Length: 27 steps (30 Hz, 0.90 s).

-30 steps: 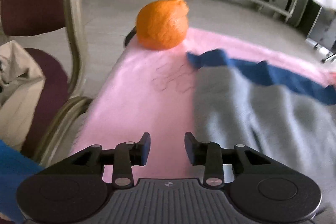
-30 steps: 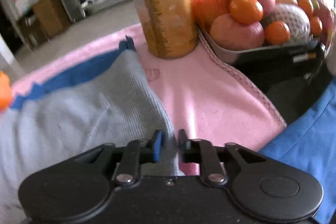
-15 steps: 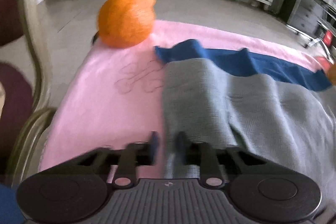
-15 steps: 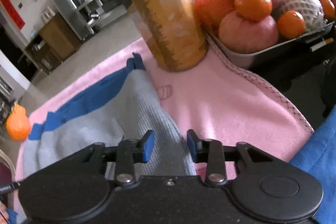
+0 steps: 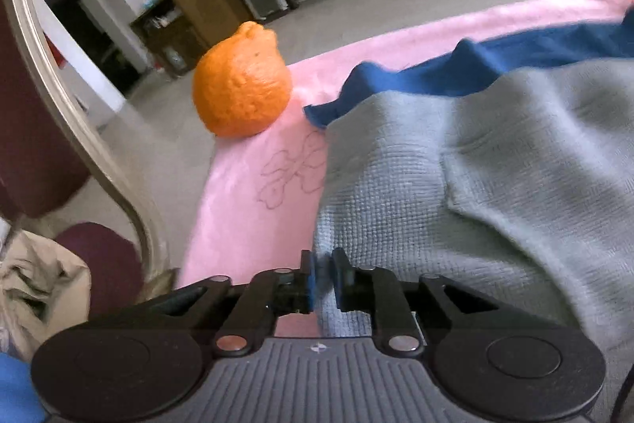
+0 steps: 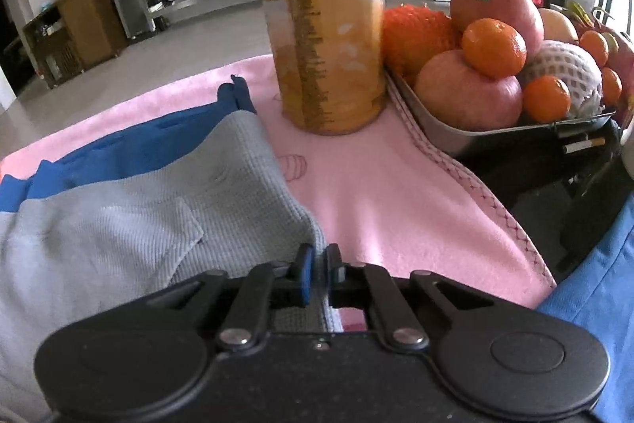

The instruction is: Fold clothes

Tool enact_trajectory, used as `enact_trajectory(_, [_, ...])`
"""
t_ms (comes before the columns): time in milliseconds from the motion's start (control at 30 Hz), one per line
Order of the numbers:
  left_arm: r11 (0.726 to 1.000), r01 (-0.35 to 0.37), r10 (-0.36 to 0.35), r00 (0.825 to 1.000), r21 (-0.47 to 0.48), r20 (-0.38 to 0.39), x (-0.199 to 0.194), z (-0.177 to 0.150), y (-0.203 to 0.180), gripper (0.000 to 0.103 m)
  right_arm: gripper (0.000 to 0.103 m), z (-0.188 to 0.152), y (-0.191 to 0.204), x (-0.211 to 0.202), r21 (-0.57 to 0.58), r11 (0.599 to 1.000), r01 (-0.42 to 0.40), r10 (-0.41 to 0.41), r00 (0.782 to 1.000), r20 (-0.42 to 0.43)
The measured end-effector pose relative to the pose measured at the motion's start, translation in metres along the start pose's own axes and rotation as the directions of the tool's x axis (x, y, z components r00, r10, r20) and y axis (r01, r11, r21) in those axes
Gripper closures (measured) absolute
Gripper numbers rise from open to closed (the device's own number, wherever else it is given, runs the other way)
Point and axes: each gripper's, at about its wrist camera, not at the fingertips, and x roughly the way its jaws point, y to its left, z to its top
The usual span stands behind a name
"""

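Observation:
A grey knit garment (image 5: 475, 161) with a blue band (image 5: 495, 66) along its far edge lies on a pink towel (image 5: 253, 209). My left gripper (image 5: 324, 278) is shut on the garment's near left corner. In the right wrist view the same grey garment (image 6: 150, 209) and its blue band (image 6: 130, 145) lie on the pink towel (image 6: 396, 201). My right gripper (image 6: 319, 274) is shut on the garment's near right corner.
A large orange fruit (image 5: 241, 94) sits at the towel's far left corner. A chair frame (image 5: 79, 129) stands left of the table. A tall orange bottle (image 6: 325, 26) and a metal tray (image 6: 455, 137) of fruit stand at the far right.
My left gripper moved right onto the garment's corner and shut on it. My right gripper opened half a second ago and is shut on the right corner again.

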Motion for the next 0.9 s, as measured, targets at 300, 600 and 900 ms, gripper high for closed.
enact_trajectory(300, [0.931, 0.200, -0.209, 0.978, -0.304, 0.003, 0.019, 0.040, 0.055, 0.056, 0.071, 0.053, -0.013, -0.015, 0.134, 0.964, -0.230, 0.214, 0.969, 0.124])
enact_trajectory(600, [0.950, 0.223, -0.223, 0.974, -0.216, 0.025, 0.050, 0.052, 0.029, 0.057, 0.066, 0.084, 0.011, 0.058, 0.137, 0.976, -0.171, 0.171, 0.985, 0.016])
enact_trajectory(900, [0.996, -0.082, 0.083, 0.996, -0.039, 0.036, 0.035, 0.038, -0.002, 0.056, 0.088, 0.058, 0.035, 0.055, -0.061, 0.987, 0.146, -0.134, 0.976, 0.171])
